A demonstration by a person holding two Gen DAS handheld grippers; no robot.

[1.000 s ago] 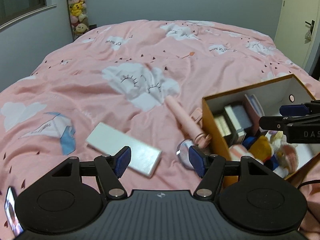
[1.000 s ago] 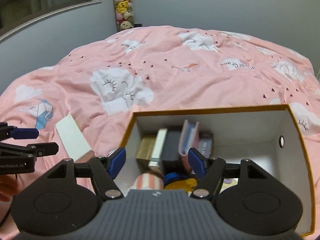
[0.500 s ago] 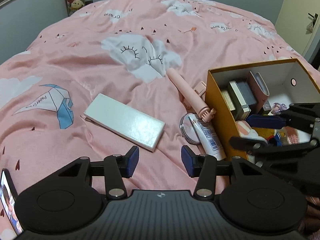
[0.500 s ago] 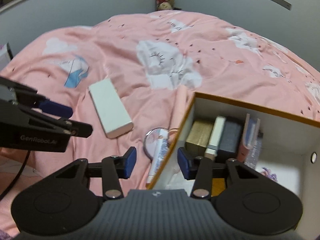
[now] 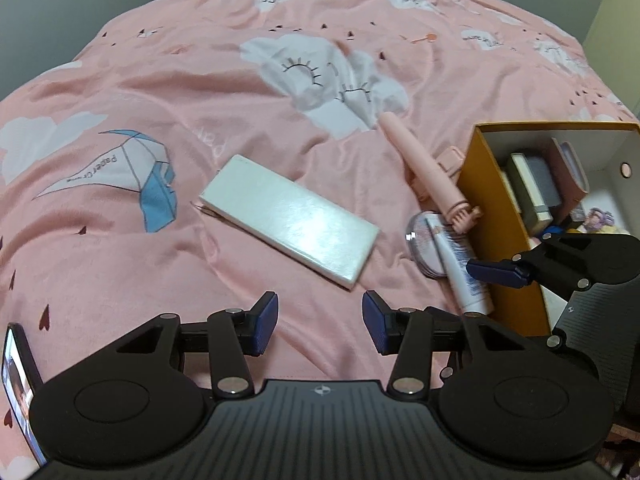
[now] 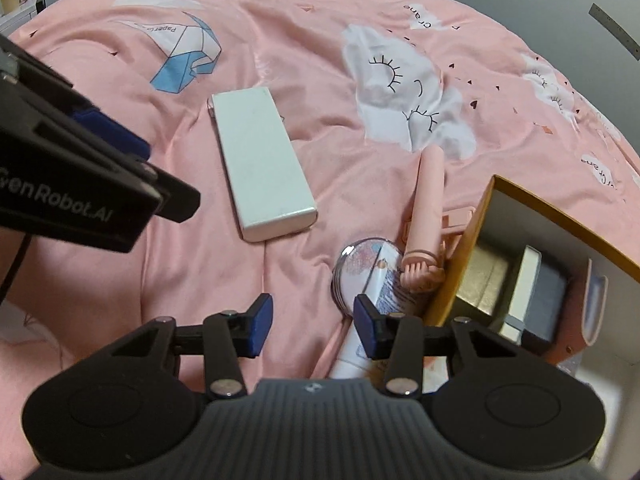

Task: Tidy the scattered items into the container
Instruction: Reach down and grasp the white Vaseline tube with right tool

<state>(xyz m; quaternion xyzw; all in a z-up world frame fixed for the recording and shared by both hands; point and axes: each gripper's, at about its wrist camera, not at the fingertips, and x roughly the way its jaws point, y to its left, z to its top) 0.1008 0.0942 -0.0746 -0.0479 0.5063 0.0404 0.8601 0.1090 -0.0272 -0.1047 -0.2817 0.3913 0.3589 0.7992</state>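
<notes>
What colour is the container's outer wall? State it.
Mustard orange; the container shows it best in the left wrist view.

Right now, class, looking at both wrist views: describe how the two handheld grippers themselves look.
The left gripper and right gripper match: ribbed black plastic bodies, two round black discs, angular black linkage arms with silver screws, and dark blue pads on the fingers. White "GenRobot.AI" lettering marks the left one's side, with a black cable beneath.

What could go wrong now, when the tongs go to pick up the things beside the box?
1. The white tube lies across the round mirror and beside the pink stick; a grip could drag its neighbours.
2. These lie against the orange box wall, so the right tongs may bump it.
3. The left tongs, nearby, could collide.
</notes>
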